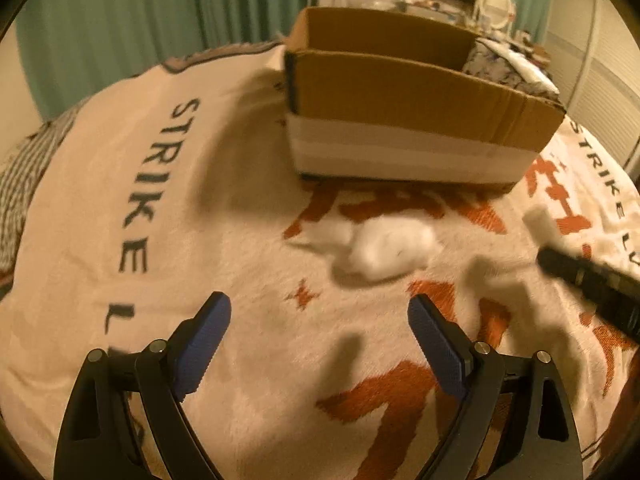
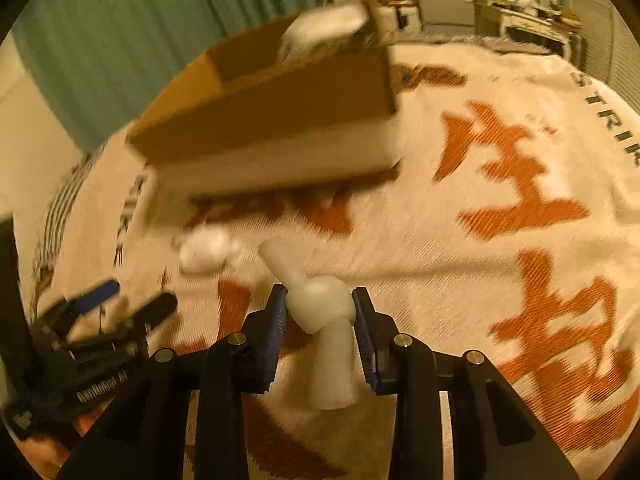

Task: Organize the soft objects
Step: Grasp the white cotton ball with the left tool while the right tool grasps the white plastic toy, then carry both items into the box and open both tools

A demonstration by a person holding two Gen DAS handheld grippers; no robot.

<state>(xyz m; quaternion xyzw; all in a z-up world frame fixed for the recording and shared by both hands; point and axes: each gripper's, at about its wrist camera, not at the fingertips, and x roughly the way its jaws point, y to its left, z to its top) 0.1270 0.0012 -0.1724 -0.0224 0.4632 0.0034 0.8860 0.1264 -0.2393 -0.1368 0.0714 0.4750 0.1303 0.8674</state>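
White blurred fluff (image 1: 386,252) lies beyond the spread left tongs (image 1: 319,312) — right tongs (image 2: 320,300) pinch a pale rubbery toy (image 2: 324,320)

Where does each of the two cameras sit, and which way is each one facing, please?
Left wrist: sits on the left gripper, looking forward over the blanket at the cardboard box and the white fluffy object; its own open blue-padded fingers show, with the right gripper's tip at the right edge.
Right wrist: sits on the right gripper, shut on a pale soft toy, facing the box; the left gripper shows lower left.
Shared: box, blanket, fluffy object.
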